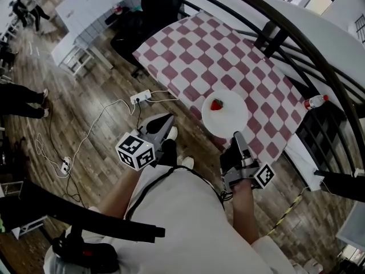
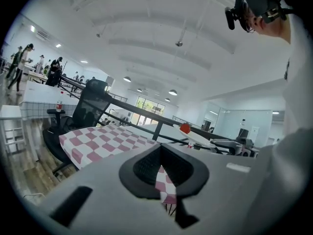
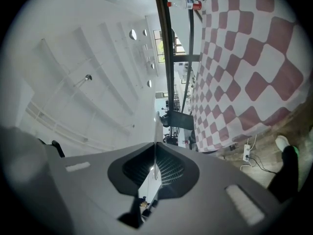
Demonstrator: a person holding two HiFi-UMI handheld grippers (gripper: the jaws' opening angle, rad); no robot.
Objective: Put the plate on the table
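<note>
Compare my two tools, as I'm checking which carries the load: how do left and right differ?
The right tool grips the white plate by its rim; the left tool holds nothing. The right tool reaches the checkered table at its edge; the left tool hangs over the wooden floor beside it. Both are shut and point toward the table.

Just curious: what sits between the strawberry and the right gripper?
Only bare plate, in the head view, separates strawberry from right gripper.
</note>
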